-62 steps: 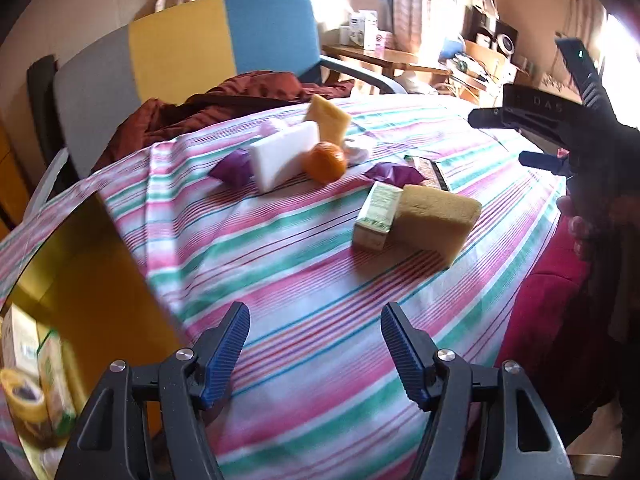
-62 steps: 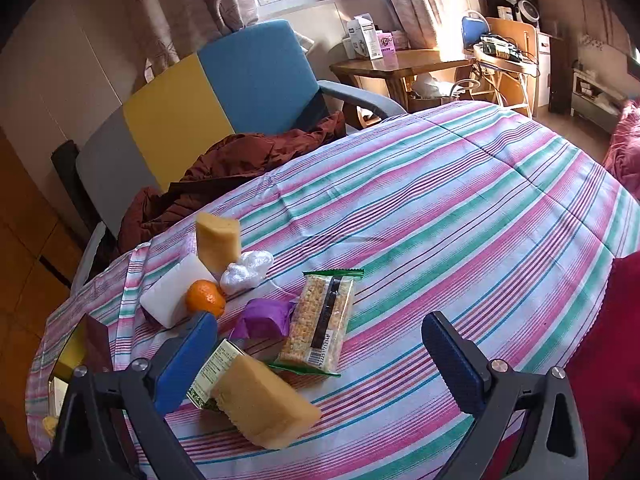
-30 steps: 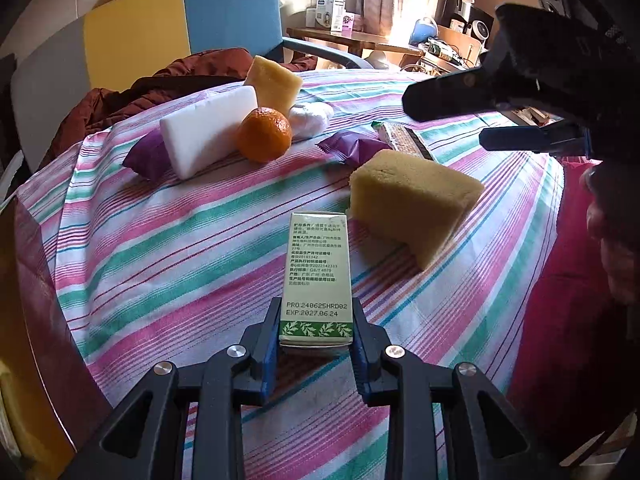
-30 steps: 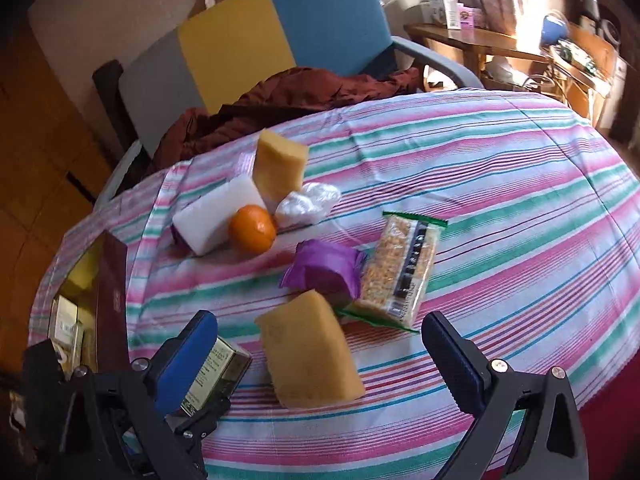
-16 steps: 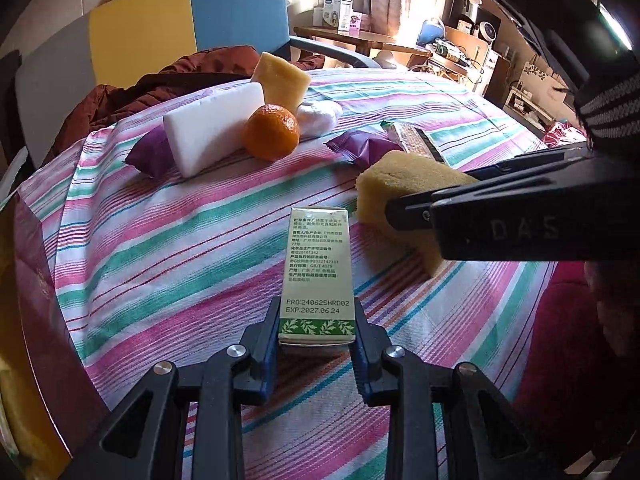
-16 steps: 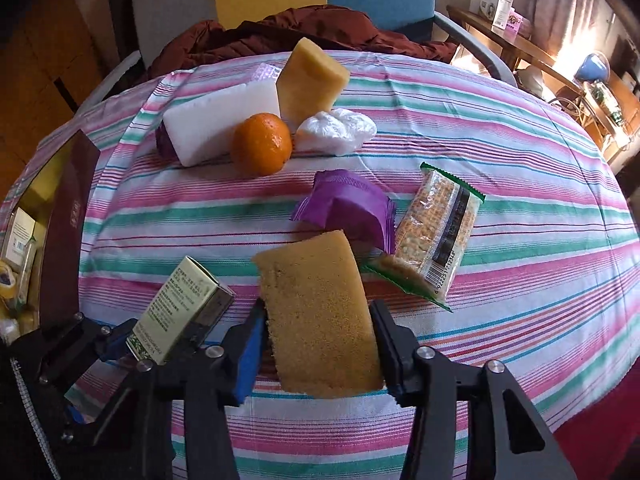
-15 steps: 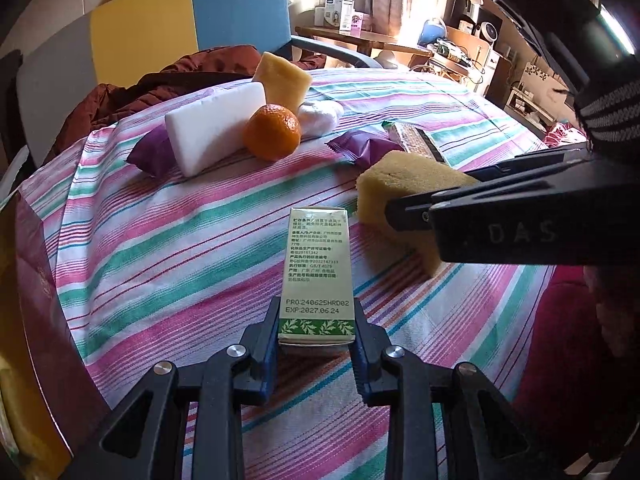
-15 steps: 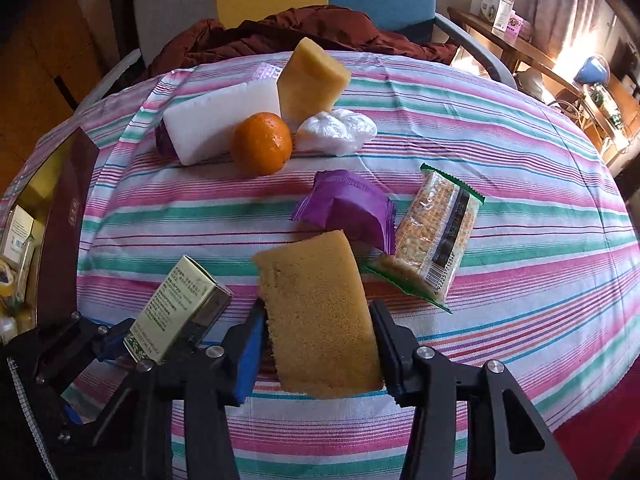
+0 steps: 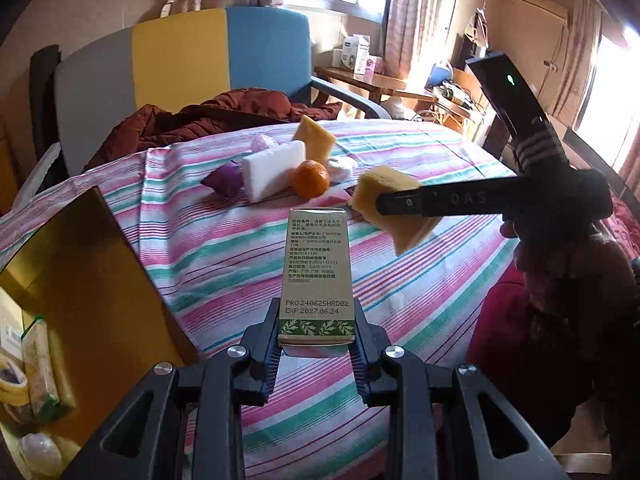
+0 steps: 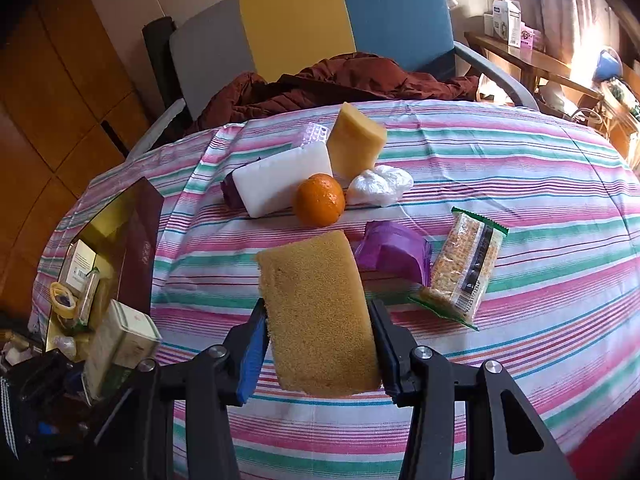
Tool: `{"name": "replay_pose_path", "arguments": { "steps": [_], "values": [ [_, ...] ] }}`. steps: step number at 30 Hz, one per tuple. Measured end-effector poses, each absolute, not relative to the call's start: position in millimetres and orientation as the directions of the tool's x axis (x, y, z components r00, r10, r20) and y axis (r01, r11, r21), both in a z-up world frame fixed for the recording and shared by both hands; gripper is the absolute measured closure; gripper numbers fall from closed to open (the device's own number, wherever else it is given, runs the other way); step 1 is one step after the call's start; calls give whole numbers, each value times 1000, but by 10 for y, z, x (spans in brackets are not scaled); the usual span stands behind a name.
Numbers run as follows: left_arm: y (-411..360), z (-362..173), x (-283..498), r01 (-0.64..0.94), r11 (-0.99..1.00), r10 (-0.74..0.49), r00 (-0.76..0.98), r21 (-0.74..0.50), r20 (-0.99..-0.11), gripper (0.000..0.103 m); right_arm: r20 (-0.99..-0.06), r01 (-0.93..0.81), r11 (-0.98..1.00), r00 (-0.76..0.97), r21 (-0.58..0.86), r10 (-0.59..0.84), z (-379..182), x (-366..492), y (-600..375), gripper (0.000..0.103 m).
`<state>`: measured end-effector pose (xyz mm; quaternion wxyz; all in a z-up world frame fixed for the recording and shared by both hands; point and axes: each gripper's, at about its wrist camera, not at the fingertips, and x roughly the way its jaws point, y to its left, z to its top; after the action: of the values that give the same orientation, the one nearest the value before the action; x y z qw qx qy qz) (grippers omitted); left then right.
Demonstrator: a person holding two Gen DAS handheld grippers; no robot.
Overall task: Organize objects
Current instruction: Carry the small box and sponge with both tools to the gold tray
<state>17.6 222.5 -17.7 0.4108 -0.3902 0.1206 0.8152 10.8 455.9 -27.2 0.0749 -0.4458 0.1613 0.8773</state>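
the left gripper is closed tight on the near end of a tall pale-green cardboard carton printed with dark lines of text, a date stamp and a leafy green band at its base; the carton is lifted clear of the pink, green and white striped tablecloth, pointing away from the camera. the right gripper is clamped on both long sides of a coarse, porous mustard-yellow rectangular sponge, also held above the cloth, its far end tilted up. taking the round orange fruit as the landmark: the held sponge hangs just in front of it, a crumpled purple foil packet lies in front and to its right, and a clear-wrapped cereal bar with green edges lies beyond that packet, further right. touching the fruit's left is a white foam block, with a second purple packet tucked at the block's left end. a knotted white plastic bag sits just right of the fruit, and a second yellow sponge stands upright behind it. well left of the fruit, at the table's edge, an open gold-lined box with dark red sides holds small cartons.
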Motion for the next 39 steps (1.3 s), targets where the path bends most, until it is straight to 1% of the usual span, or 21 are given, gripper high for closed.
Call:
{"name": "replay_pose_path", "arguments": {
  "steps": [5, 10, 13, 20, 25, 30, 32, 33, 34, 36, 39],
  "values": [
    [1756, -42, -20, -690, -706, 567, -415, -160, -712, 73, -783, -175, -961, -619, 215, -62, -74, 31, 4097, 54],
    [1268, -60, -261, -591, -786, 521, -474, -182, -710, 73, -750, -54, -974, -648, 222, -135, 109, -126, 3530, 54],
    [1019, -79, -371, -541, -819, 496, -496, -194, -713, 73, -742, -3, -972, -646, 237, -179, 124, -218, 3223, 54],
    [540, -93, -705, -451, -875, 426, -549, -174, -719, 73, -757, 67, -963, -605, 262, -248, 2, -456, 2599, 54],
    [430, -72, -1062, -423, -895, 385, -566, -143, -729, 73, -778, 90, -957, -564, 274, -276, -169, -618, 2240, 54],
    [368, -100, -1466, -373, -914, 359, -566, -158, -742, 73, -808, 107, -949, -502, 297, -309, -418, -718, 1934, 52],
    [327, -125, -1623, -328, -929, 340, -573, -172, -746, 64, -807, 139, -932, -469, 334, -359, -516, -736, 1798, 51],
    [313, -132, -1658, -318, -933, 331, -570, -170, -752, 61, -800, 164, -917, -449, 365, -398, -558, -735, 1721, 44],
    [293, -143, -1697, -301, -939, 317, -571, -167, -757, 59, -793, 183, -903, -433, 390, -430, -590, -731, 1660, 32],
    [230, -137, -1707, -273, -947, 301, -583, -167, -755, 59, -783, 211, -890, -423, 404, -456, -626, -702, 1588, 23],
    [97, -109, -1612, -237, -957, 281, -605, -168, -745, 59, -770, 239, -871, -406, 430, -492, -629, -663, 1553, 23]
  ]
}}
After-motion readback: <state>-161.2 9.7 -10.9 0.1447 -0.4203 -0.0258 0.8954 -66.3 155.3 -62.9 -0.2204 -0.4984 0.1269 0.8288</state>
